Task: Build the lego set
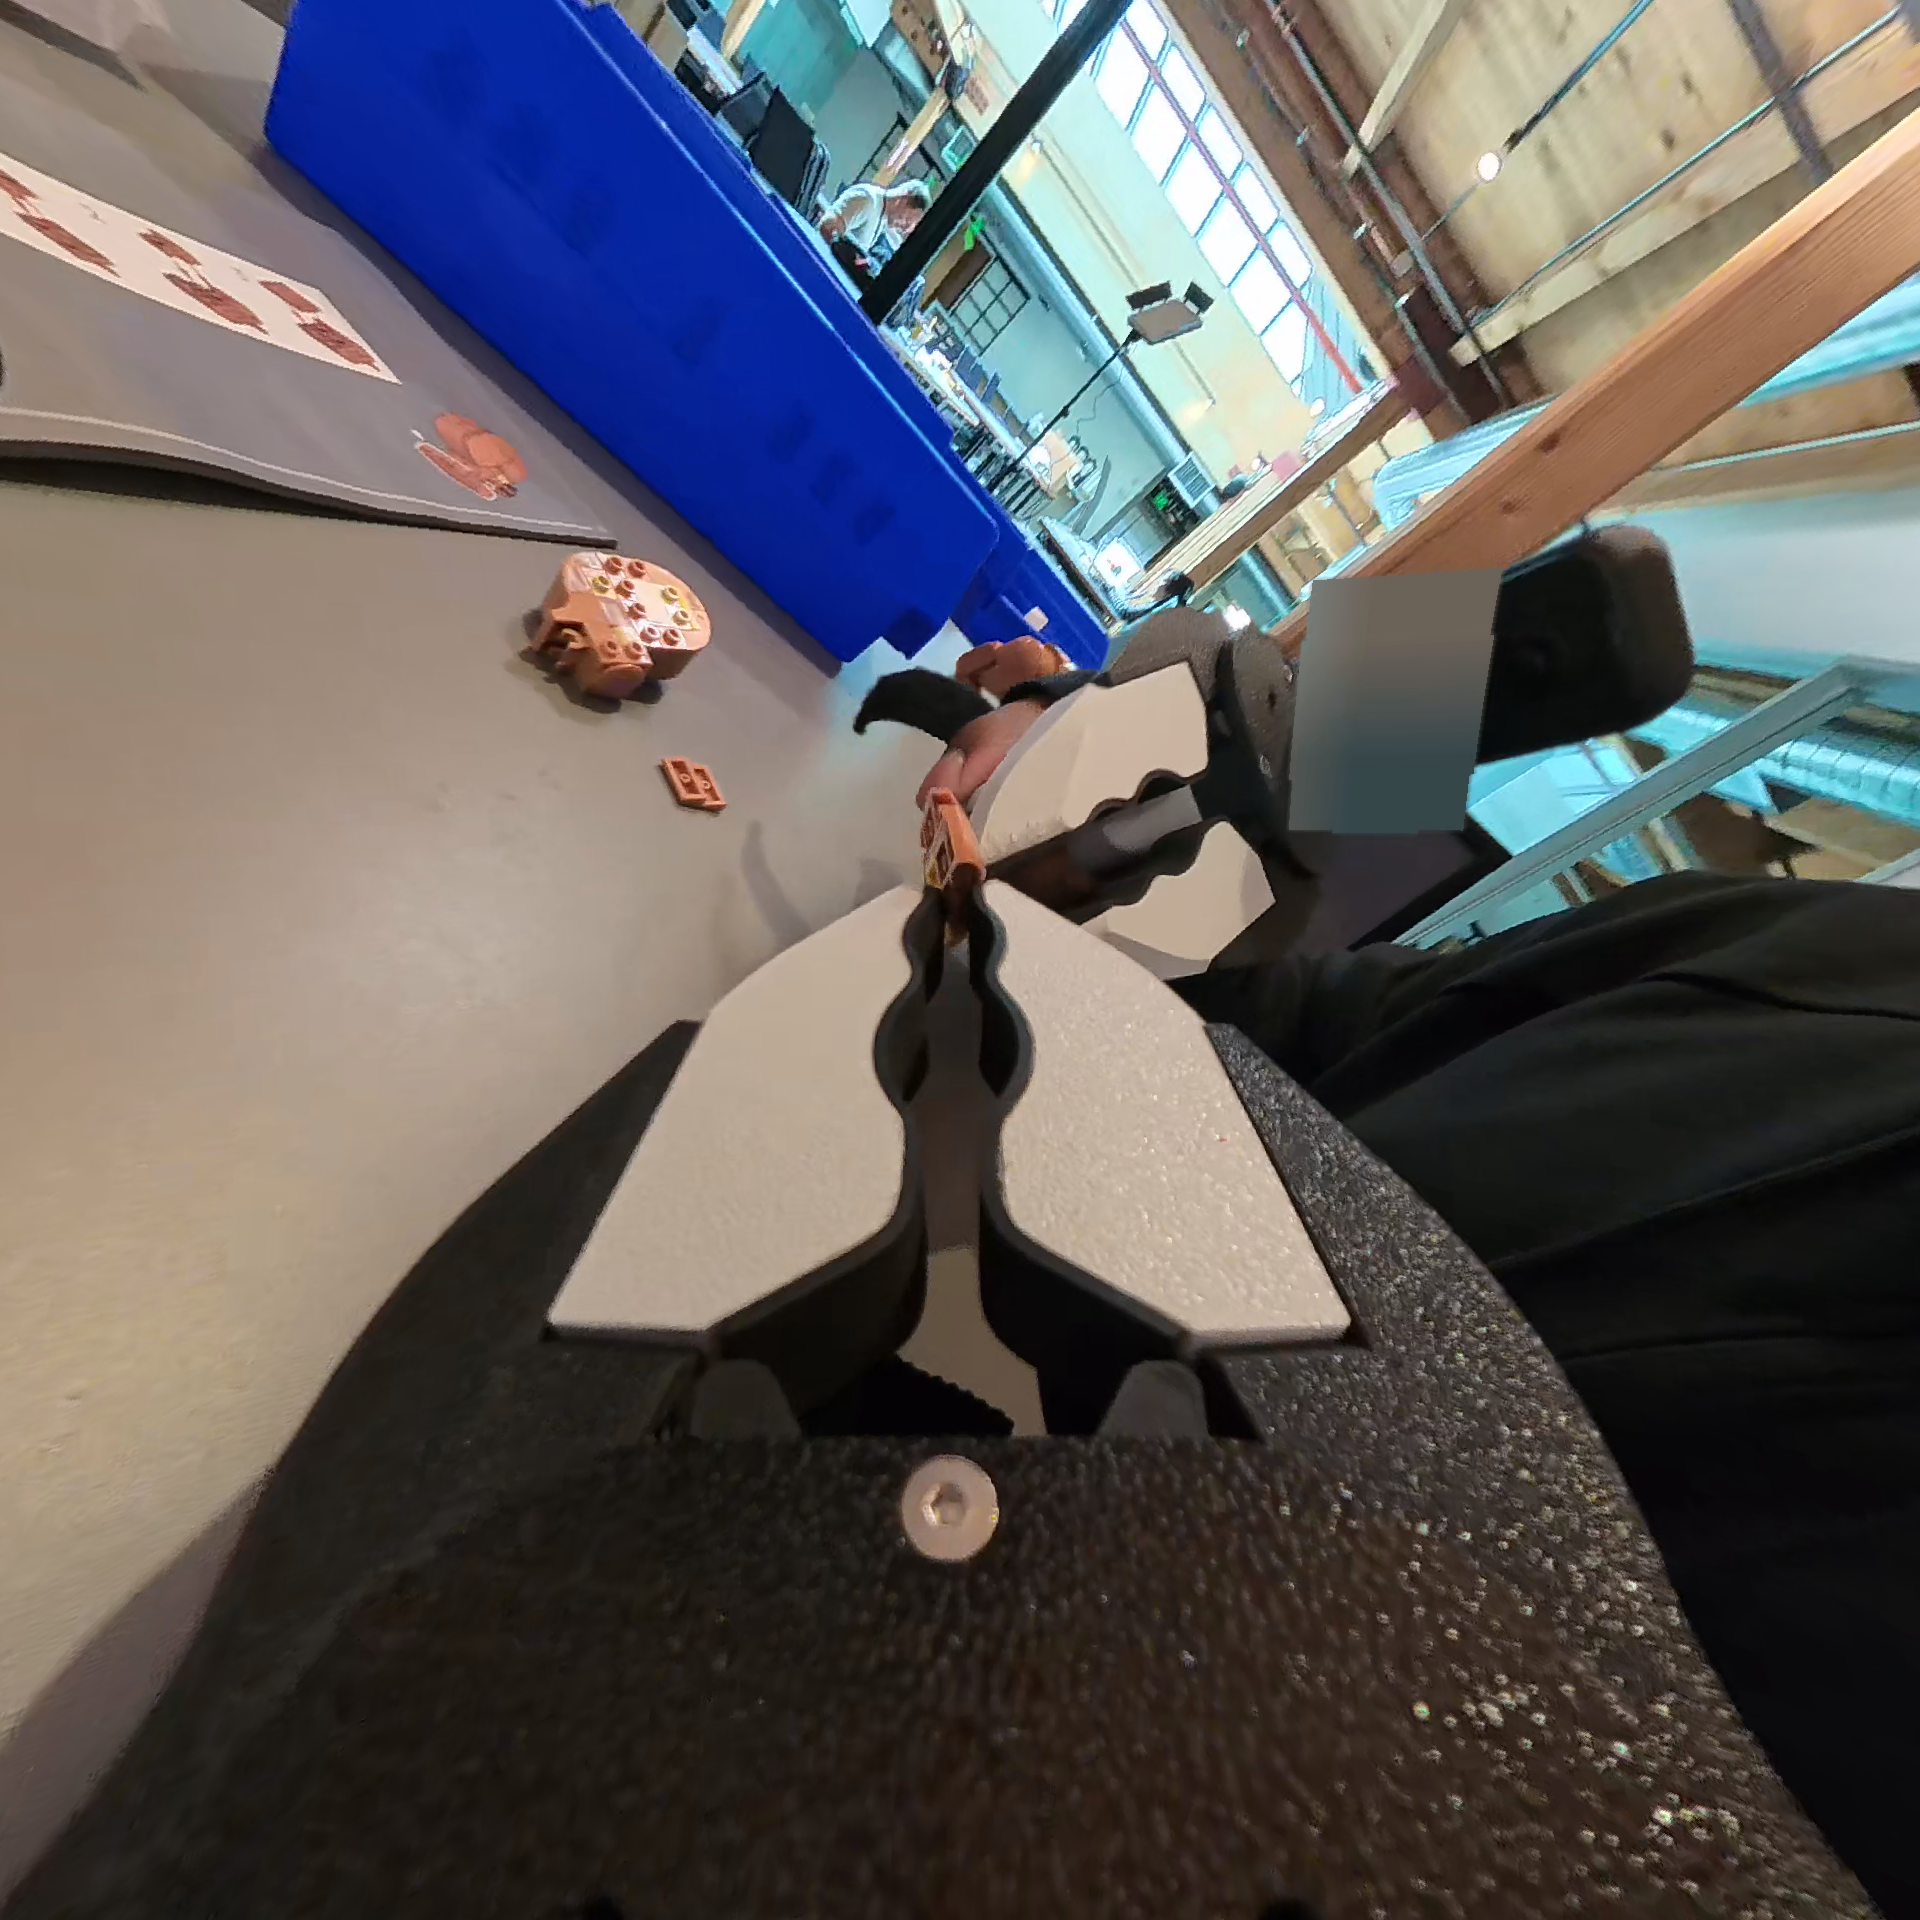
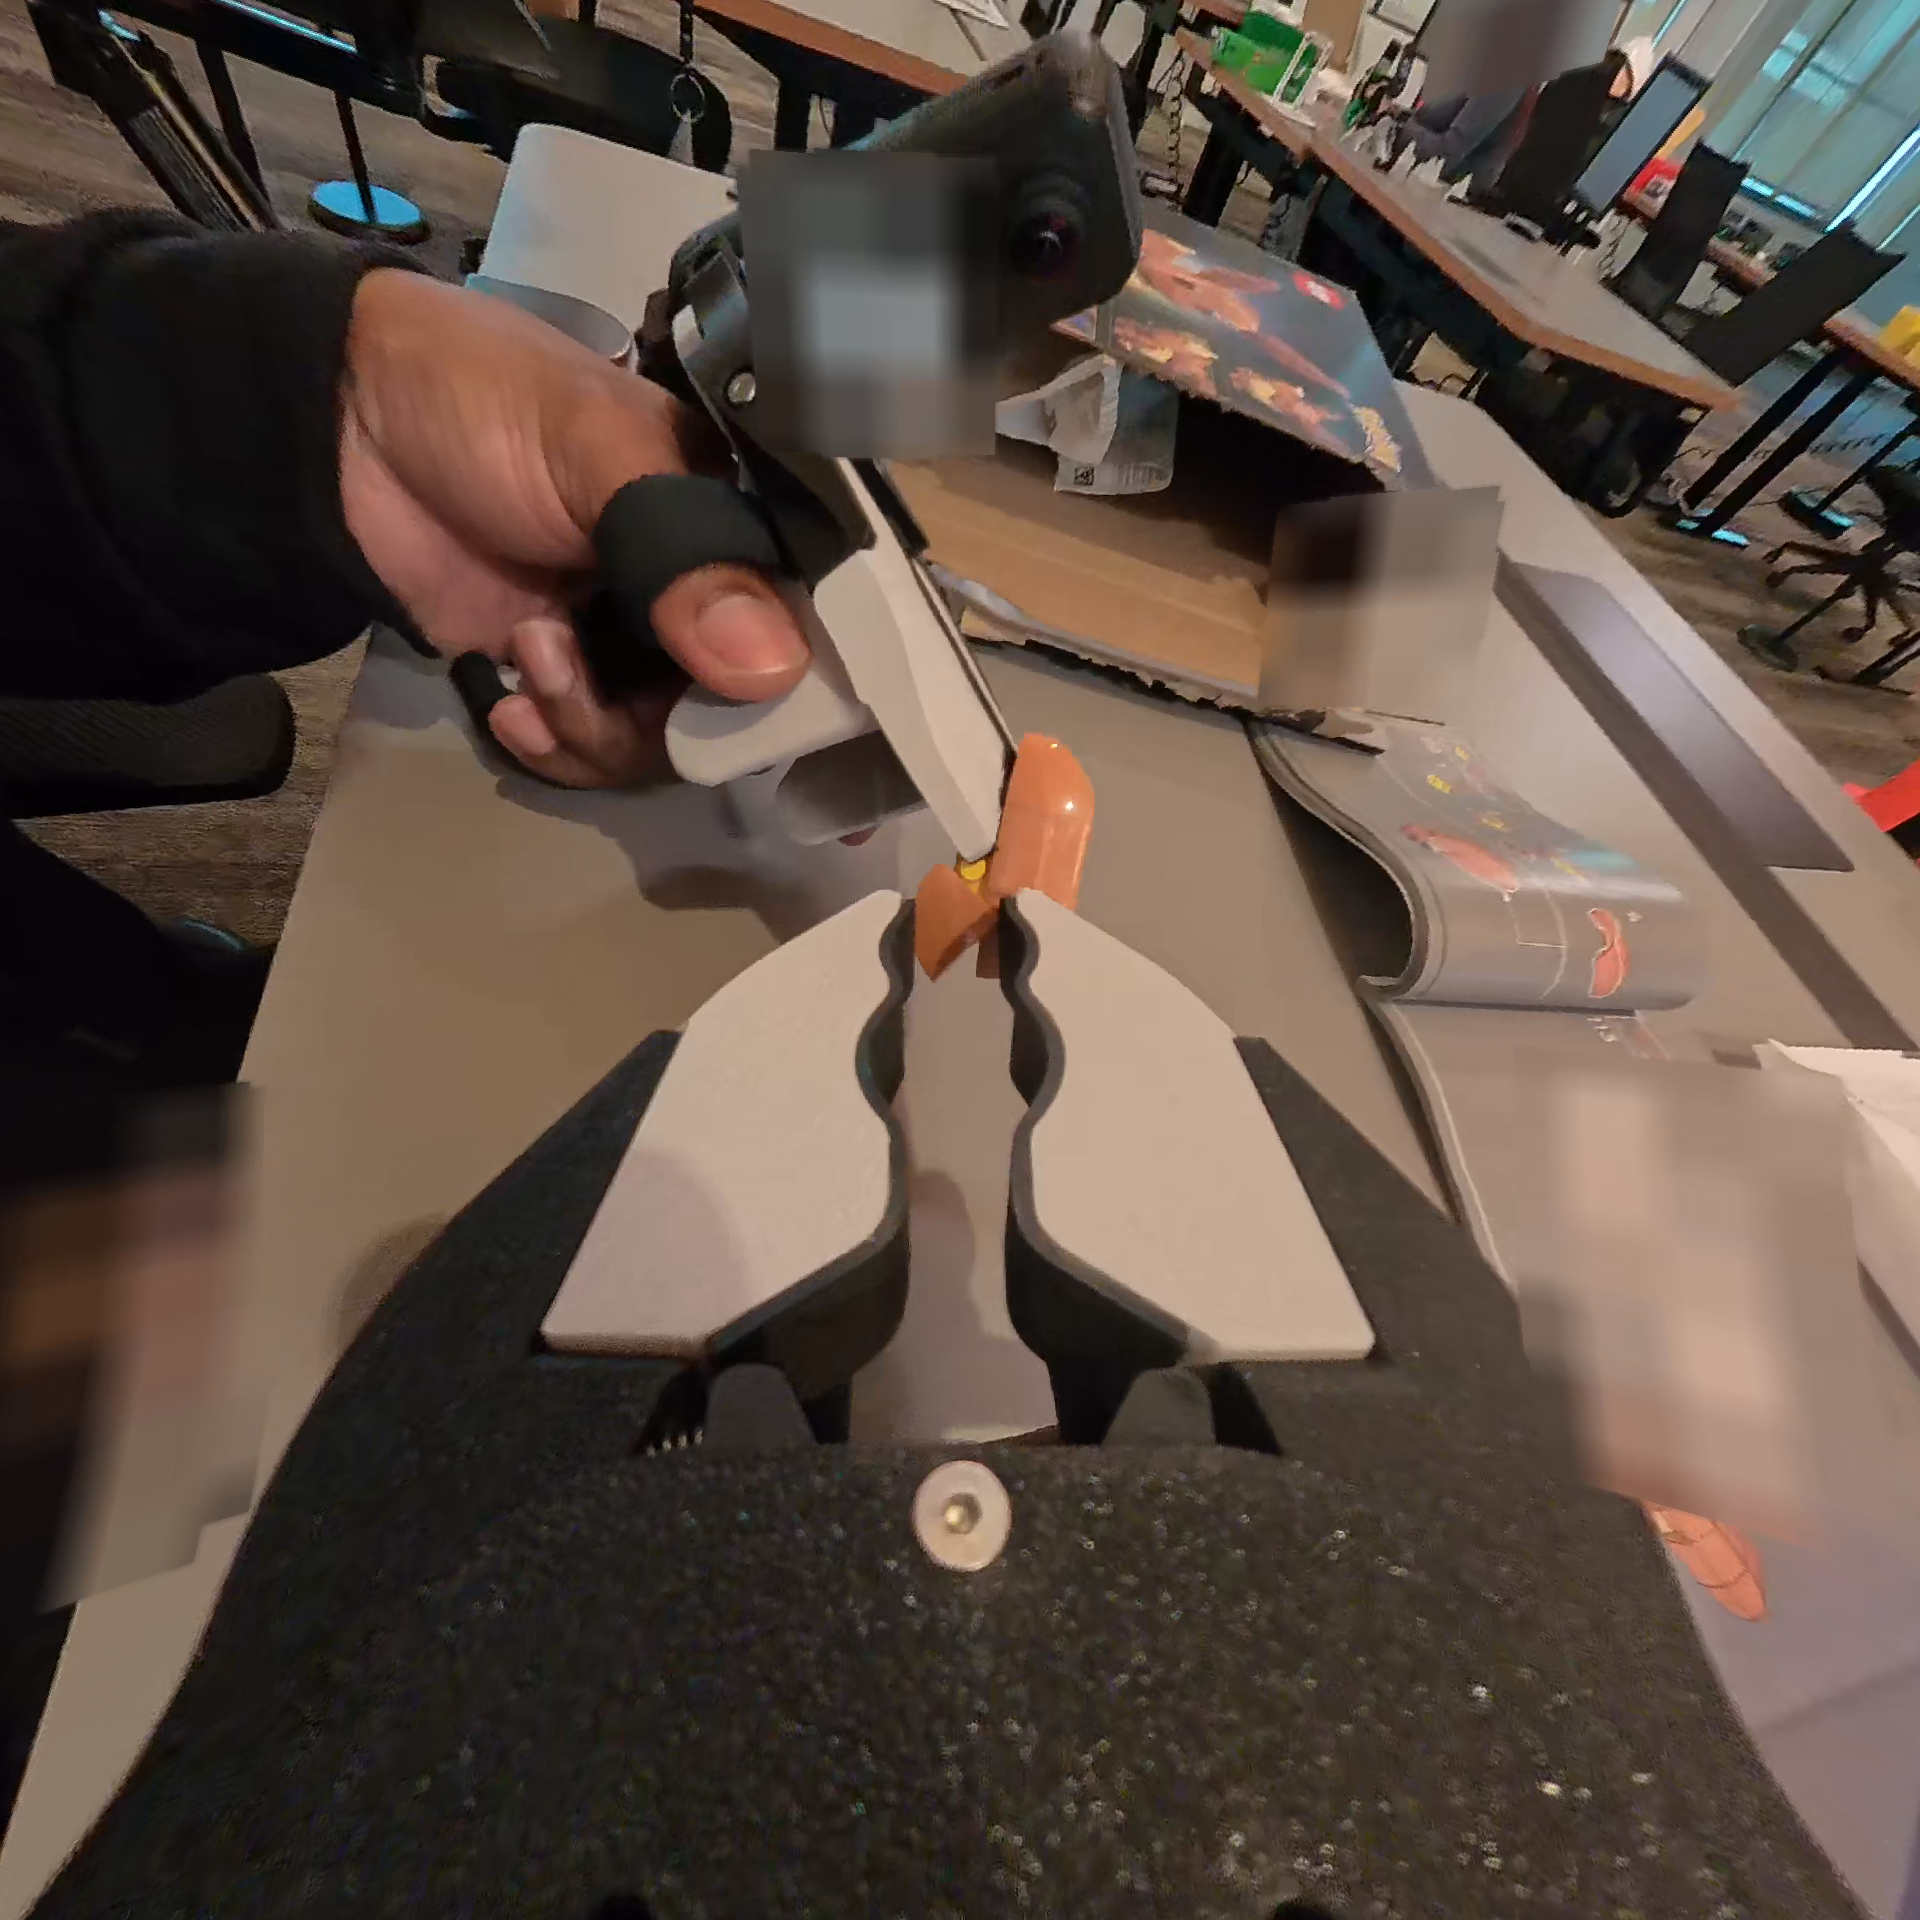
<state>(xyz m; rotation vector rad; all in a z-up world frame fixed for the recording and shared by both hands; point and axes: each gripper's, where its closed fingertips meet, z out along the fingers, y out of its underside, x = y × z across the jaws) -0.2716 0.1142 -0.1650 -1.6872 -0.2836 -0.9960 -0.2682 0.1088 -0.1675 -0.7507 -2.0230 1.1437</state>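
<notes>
The grey table (image 2: 499,935) filled the lower part of both views, standing in a large open workroom with other desks, chairs and monitors beyond it and timber beams and high windows overhead. Above the table, the left gripper (image 1: 951,914) and the right gripper (image 2: 956,935) met tip to tip on a small brown lego assembly (image 2: 1039,831): the left jaws were clenched on one thin edge of it, the right jaws were closed around its lower brown pieces, and a hand (image 2: 520,520) in a black sleeve gripped the left tool's handle. On the table, well apart from that assembly toward the blue bin (image 1: 623,291), sat a rounder brown lego sub-build (image 1: 618,623) with studs up, and a flat brown plate piece (image 1: 693,784) lay between the two. The open instruction booklet (image 2: 1507,883) curled just beside the assembly on its far right, with a torn cardboard box (image 2: 1091,582) and the set's printed box lid behind it. The table around the sub-build lay bare, and the near table edge ran past the sleeve. Mosaic patches covered parts of both views, another orange-brown piece (image 2: 1714,1558) showed only partly under one of them, and how the held pieces joined between the tips could not be made out.
</notes>
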